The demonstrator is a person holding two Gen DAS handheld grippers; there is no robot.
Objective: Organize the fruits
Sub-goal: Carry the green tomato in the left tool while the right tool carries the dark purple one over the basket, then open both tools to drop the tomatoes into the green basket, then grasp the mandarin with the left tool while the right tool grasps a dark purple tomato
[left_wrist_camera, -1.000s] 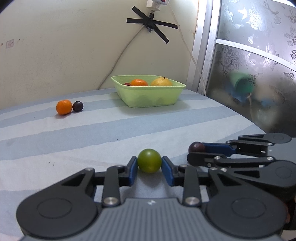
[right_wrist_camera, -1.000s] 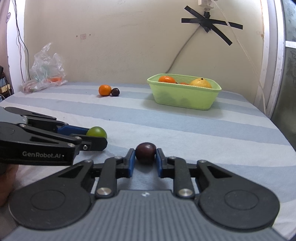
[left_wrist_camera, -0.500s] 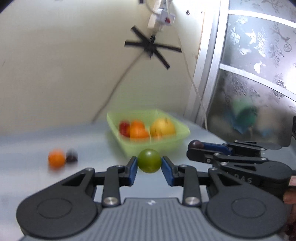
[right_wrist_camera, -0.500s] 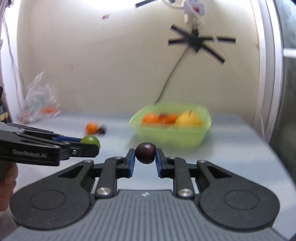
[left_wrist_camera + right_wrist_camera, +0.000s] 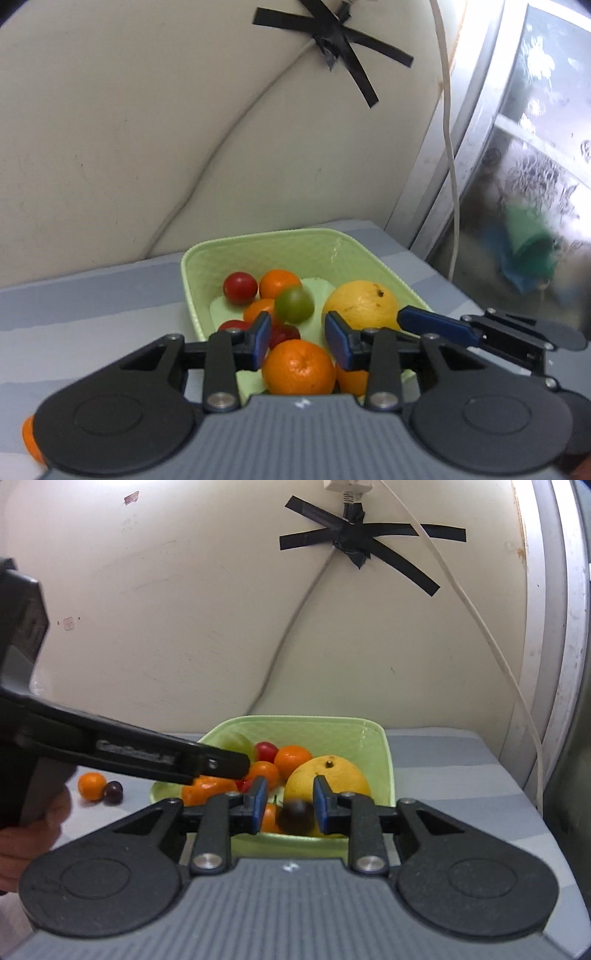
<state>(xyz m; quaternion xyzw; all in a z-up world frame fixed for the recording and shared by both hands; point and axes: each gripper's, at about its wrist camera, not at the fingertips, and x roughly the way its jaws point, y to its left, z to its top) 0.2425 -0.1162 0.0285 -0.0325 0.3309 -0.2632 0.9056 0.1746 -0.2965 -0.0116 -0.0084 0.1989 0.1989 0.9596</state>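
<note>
Both grippers hang over the light green basket (image 5: pixel 258 245), which also shows in the right wrist view (image 5: pixel 380 760). My left gripper (image 5: pixel 297 334) is open; the green fruit (image 5: pixel 294 304) is free of its pads and dropping into the basket. My right gripper (image 5: pixel 288 810) is open; the blurred dark plum (image 5: pixel 295 816) falls between its pads. The basket holds oranges (image 5: pixel 298 367), red tomatoes (image 5: pixel 240 288) and a large yellow fruit (image 5: pixel 360 304). The left gripper's fingers (image 5: pixel 221 762) cross the right wrist view.
An orange (image 5: pixel 91 785) and a dark plum (image 5: pixel 112 792) lie on the striped cloth left of the basket. The wall with a taped cable stands right behind the basket. A window frame (image 5: pixel 436 177) borders the right side.
Both grippers moved forward over the basket and opened. The green fruit and the dark plum have left the pads and are falling into the basket.
</note>
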